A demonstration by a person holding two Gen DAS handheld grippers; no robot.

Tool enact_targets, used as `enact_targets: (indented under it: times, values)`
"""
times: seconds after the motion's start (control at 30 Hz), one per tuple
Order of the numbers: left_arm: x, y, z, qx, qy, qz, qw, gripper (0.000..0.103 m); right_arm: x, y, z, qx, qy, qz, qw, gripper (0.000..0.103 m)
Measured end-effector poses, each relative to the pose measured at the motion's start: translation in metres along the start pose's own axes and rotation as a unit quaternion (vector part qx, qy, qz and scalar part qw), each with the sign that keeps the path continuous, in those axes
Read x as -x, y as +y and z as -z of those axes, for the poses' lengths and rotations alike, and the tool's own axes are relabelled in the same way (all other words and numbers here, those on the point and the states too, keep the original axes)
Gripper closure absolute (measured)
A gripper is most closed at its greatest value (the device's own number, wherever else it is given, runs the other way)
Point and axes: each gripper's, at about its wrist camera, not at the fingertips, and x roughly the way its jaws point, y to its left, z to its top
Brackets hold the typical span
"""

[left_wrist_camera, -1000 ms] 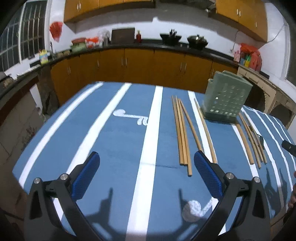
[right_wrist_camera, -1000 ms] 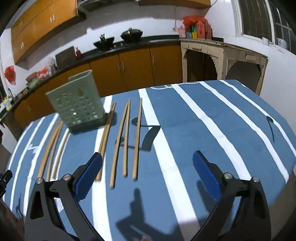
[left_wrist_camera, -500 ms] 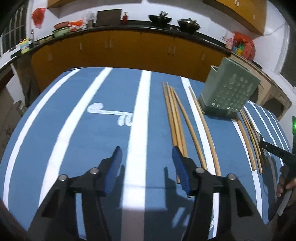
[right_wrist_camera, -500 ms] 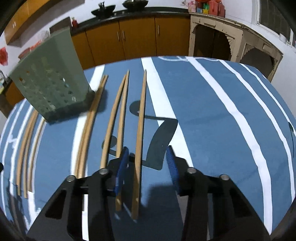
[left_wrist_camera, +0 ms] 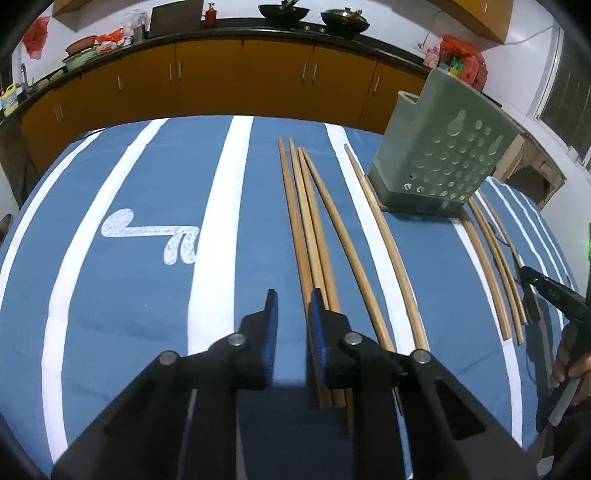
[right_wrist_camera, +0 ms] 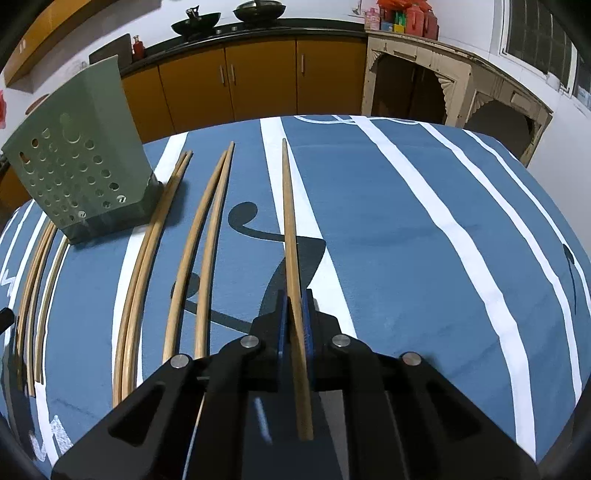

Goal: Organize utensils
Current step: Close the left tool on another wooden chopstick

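While green holder (right_wrist_camera: 79, 173) stands, contents hidden | right gripper (right_wrist_camera: 294, 301) clamps chopstick (right_wrist_camera: 290, 221) | left gripper (left_wrist_camera: 292, 301) closing, nothing between

Blue tablecloth (left_wrist_camera: 110, 177) with white stripes and dark curly markings. Tan wooden chopsticks (left_wrist_camera: 306, 221). Pale green holder (left_wrist_camera: 439, 155) dotted with round holes. Black grippers with blue pads (left_wrist_camera: 271, 332). Orange-brown cabinets (left_wrist_camera: 221, 85) under black counter (left_wrist_camera: 229, 35).
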Motion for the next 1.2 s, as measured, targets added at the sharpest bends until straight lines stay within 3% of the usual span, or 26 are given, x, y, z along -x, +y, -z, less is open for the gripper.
enact_targets:
  times: [0.2, 0.47, 0.73, 0.9, 1.2]
  values:
    - [-0.008, -0.004, -0.003, -0.009, 0.007, 0.005, 0.9999, 0.088, -0.003, 0.0, -0.003, -0.001, 0.002, -0.003, 1.0, 0.094]
    - [-0.016, -0.008, -0.007, -0.019, 0.008, -0.019, 0.9996, 0.095, -0.005, 0.005, -0.003, 0.009, -0.001, 0.0, 1.0, 0.094]
    - [-0.011, 0.022, -0.007, 0.021, 0.002, -0.044, 0.9988, 0.095, -0.006, -0.01, -0.003, -0.007, -0.003, -0.004, 1.0, 0.095]
    - [-0.006, 0.025, -0.001, 0.02, 0.003, -0.037, 0.9991, 0.095, -0.004, -0.01, 0.001, -0.004, -0.002, -0.017, 1.0, 0.095]
    - [0.008, 0.018, 0.02, 0.013, 0.0, -0.029, 0.9995, 0.085, 0.006, -0.013, 0.015, -0.009, 0.007, -0.032, 0.999, 0.095]
